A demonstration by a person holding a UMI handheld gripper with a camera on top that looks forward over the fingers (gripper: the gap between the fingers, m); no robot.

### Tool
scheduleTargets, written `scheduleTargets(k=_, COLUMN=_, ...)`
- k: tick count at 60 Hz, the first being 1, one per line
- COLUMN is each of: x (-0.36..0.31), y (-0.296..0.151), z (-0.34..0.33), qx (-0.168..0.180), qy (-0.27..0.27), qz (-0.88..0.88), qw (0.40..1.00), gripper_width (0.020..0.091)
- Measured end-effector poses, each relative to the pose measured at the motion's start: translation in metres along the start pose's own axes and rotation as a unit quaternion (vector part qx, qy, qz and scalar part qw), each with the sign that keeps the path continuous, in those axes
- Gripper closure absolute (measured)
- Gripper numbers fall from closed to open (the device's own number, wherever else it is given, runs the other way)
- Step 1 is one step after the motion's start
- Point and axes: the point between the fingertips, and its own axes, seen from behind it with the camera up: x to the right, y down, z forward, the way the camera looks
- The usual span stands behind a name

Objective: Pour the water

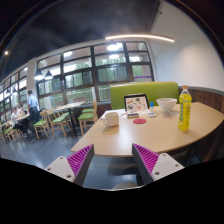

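A rounded table with a smooth, pale wooden top is seen just beyond the fingers. On it, toward the right, a tall, slim bottle of glossy yellow-green plastic is stood upright with a darker cap. Just beside it, to the left, a shallow white bowl of rounded form is set. Nearer the middle, a flat dark tablet-like screen is propped up, tilted back. Toward the left part of the table, a small white cup of squat form is placed, and a small red item lies between it and the bowl; what it is cannot be told. Behind the table, a padded green bench back is seen, and farther left wooden chairs with green seats are ranged before tall glazed windows.

The gripper is held spread wide, its 2 fingers well apart with ridged magenta pads on their inner faces. Nothing is held between them and nothing is touched; only the near edge of the table is seen in the gap. The bottle stands well beyond the right-hand finger, apart from it.
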Motion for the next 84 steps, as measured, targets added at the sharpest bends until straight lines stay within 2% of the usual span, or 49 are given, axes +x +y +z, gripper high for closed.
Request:
scheduleTargets(k=10, x=0.026, y=-0.012, z=0.004, qx=0.027, qy=0.032, qz=-0.007, qw=0.999, gripper_width=0.0291)
scheduleTargets(k=19, x=0.081, y=-0.033, z=0.013, qx=0.039, qy=0.052, qz=-0.008, qw=0.998, gripper_width=0.0286)
scheduleTargets(k=34, x=0.258, y=-0.098, z=0.048, qx=0.082, qy=0.147, qz=-0.046, qw=0.985, gripper_width=0.0290)
scheduleTargets(k=45, x=0.345, y=-0.109, z=0.102, qx=0.076, qy=0.181, qz=-0.064, qw=0.979, gripper_width=0.0278)
scheduleTargets(k=54, x=0.377, y=-0.108, z=0.148, qx=0.066, qy=0.173, qz=-0.059, qw=0.981, gripper_width=0.0281)
scheduleTargets(k=59, x=0.391, y=-0.099, z=0.164, qx=0.052, qy=0.183, qz=-0.047, qw=0.981, gripper_width=0.0673)
scheduleTargets(k=61, x=0.394, y=-0.102, z=0.166, qx=0.068, qy=0.191, qz=-0.036, qw=0.979, gripper_width=0.0685)
scheduleTargets(k=63, x=0.395, y=-0.103, z=0.169, qx=0.073, qy=0.196, qz=-0.037, qw=0.977, gripper_width=0.0728)
scheduleTargets(k=65, x=0.395, y=-0.104, z=0.170, qx=0.076, qy=0.198, qz=-0.042, qw=0.976, gripper_width=0.0728)
scheduleTargets(k=66, x=0.395, y=-0.105, z=0.171, qx=0.079, qy=0.198, qz=-0.045, qw=0.976, gripper_width=0.0765)
scheduleTargets(k=68, x=0.396, y=-0.106, z=0.168, qx=0.079, qy=0.200, qz=-0.048, qw=0.975, gripper_width=0.0774)
scheduleTargets(k=70, x=0.397, y=-0.107, z=0.168, qx=0.079, qy=0.203, qz=-0.049, qw=0.975, gripper_width=0.0815)
scheduleTargets(k=75, x=0.396, y=-0.105, z=0.171, qx=0.079, qy=0.217, qz=-0.062, qw=0.971, gripper_width=0.0835)
scheduleTargets(k=80, x=0.391, y=-0.105, z=0.174, qx=0.063, qy=0.233, qz=-0.091, qw=0.966, gripper_width=0.0836)
scheduleTargets(k=84, x=0.380, y=-0.121, z=0.176, qx=0.056, qy=0.250, qz=-0.136, qw=0.957, gripper_width=0.0836)
